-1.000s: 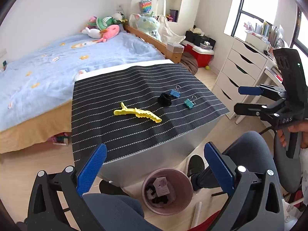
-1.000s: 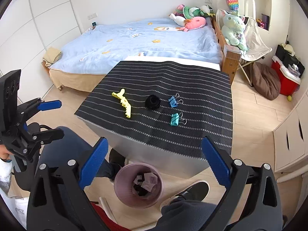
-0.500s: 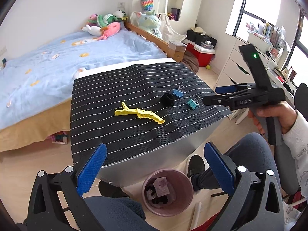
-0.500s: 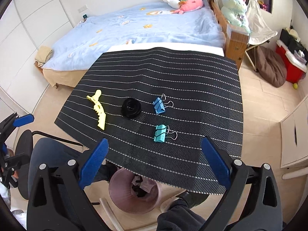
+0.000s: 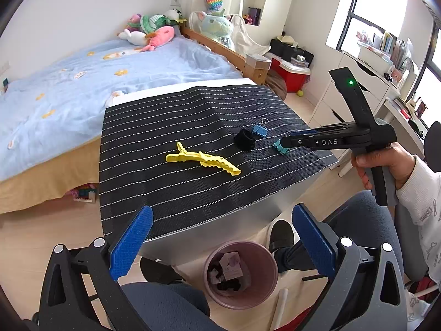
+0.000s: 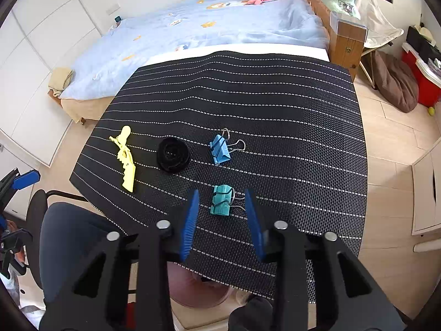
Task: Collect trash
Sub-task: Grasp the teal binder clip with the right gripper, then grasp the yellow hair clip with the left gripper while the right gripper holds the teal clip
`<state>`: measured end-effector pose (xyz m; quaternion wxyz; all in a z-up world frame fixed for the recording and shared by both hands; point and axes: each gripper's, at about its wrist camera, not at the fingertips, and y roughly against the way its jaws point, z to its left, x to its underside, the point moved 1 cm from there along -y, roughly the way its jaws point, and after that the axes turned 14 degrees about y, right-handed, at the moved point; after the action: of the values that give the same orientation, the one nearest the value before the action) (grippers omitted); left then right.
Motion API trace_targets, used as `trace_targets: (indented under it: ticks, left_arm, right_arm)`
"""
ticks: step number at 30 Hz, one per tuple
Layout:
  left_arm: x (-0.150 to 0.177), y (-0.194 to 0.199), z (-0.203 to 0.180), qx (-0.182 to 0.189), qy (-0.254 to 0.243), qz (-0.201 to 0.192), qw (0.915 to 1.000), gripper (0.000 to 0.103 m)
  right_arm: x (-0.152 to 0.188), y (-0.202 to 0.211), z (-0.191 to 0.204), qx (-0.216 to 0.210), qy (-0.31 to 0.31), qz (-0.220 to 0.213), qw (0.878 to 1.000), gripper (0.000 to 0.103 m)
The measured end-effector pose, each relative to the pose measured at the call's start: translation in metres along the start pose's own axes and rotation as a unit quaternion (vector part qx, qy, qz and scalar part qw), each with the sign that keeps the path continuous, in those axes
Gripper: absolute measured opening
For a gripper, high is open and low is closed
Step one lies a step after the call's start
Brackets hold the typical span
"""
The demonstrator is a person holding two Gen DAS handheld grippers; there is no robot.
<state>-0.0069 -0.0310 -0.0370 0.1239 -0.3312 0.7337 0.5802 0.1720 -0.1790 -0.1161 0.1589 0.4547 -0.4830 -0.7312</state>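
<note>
The teal binder clip (image 6: 221, 200) lies near the desk's (image 6: 317, 138) front edge, between the right gripper's (image 6: 222, 220) jaws, which have just been closing without touching it. The left gripper (image 5: 220, 237), jaws released, hangs above the pink bin (image 5: 239, 273) below that edge.

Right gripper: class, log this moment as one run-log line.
right gripper: jaws just closing, astride teal binder clip, not gripping | left gripper: open, empty
</note>
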Motion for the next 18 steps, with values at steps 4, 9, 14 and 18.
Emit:
trace_targets:
  ticks: [4, 9, 14, 18]
  left_arm:
    - [-0.001, -0.001, 0.0, 0.0, 0.0, 0.0, 1.0, 0.097]
    - [-0.001, -0.004, 0.001, 0.0, 0.001, 0.002, 1.0, 0.097]
    - [-0.004, -0.008, -0.001, 0.0, -0.001, 0.004, 1.0, 0.097]
    - [-0.012, -0.014, -0.004, -0.004, 0.007, 0.01, 0.9999, 0.097]
  right_arm:
    - [0.001, 0.001, 0.0, 0.0, -0.001, -0.005, 1.0, 0.012]
    - [0.001, 0.003, -0.001, -0.002, -0.003, -0.009, 1.0, 0.002]
    - [0.0, 0.01, 0.001, -0.005, -0.007, -0.018, 1.0, 0.001]
    - [-0.001, 0.018, 0.003, -0.009, -0.008, -0.028, 1.0, 0.001]
